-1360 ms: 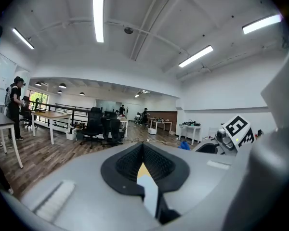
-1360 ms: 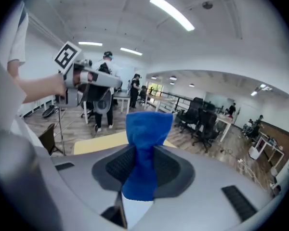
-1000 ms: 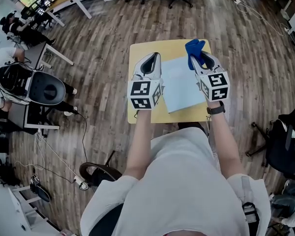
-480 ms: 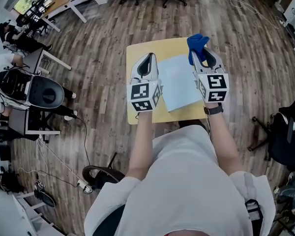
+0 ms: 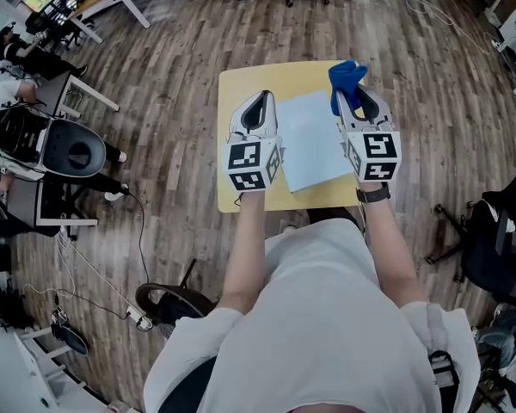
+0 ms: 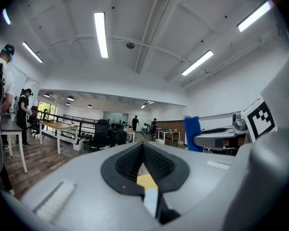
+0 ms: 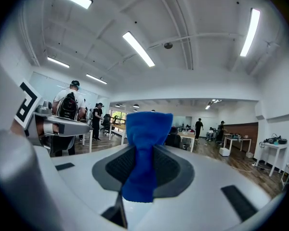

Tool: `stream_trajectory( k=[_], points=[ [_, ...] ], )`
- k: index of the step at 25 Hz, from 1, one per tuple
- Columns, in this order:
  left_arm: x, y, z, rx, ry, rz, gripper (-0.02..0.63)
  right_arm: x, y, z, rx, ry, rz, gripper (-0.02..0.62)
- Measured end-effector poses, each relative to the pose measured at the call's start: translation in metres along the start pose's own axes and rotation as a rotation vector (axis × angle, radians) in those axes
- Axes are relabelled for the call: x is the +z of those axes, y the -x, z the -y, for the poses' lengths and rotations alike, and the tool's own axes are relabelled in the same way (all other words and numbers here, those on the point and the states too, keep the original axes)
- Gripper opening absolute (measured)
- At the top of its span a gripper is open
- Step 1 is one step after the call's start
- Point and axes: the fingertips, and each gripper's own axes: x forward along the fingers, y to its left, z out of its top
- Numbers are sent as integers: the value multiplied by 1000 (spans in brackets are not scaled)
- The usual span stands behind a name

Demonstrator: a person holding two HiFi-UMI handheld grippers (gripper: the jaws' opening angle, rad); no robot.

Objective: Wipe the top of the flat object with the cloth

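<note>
A pale blue flat sheet (image 5: 310,144) lies on a small yellow desk (image 5: 241,83). The left hand-held gripper (image 5: 260,103) is pressed together, empty, beside the sheet. The right hand-held gripper (image 5: 353,100) pinches a blue cloth (image 5: 345,75) over the sheet's far edge.

Frame centre: the flat object (image 5: 314,149) lies on the table (image 5: 241,84), my left gripper (image 5: 262,100) above its left edge, my right gripper (image 5: 351,97) above its right, the cloth (image 5: 346,74) at its upper-right corner.

Your cloth (image 5: 345,76) is royal blue, the sheet (image 5: 314,140) pale blue, the desk (image 5: 241,84) yellow, the floor (image 5: 181,76) streaky grey-brown wood.
</note>
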Motion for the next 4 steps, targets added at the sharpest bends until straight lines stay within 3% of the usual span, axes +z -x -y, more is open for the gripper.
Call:
stream_trajectory(
  k=[4],
  points=[
    [-18,-9,-7,1,27,-40,11,-12,-4,1,0,8,-21,114]
  ],
)
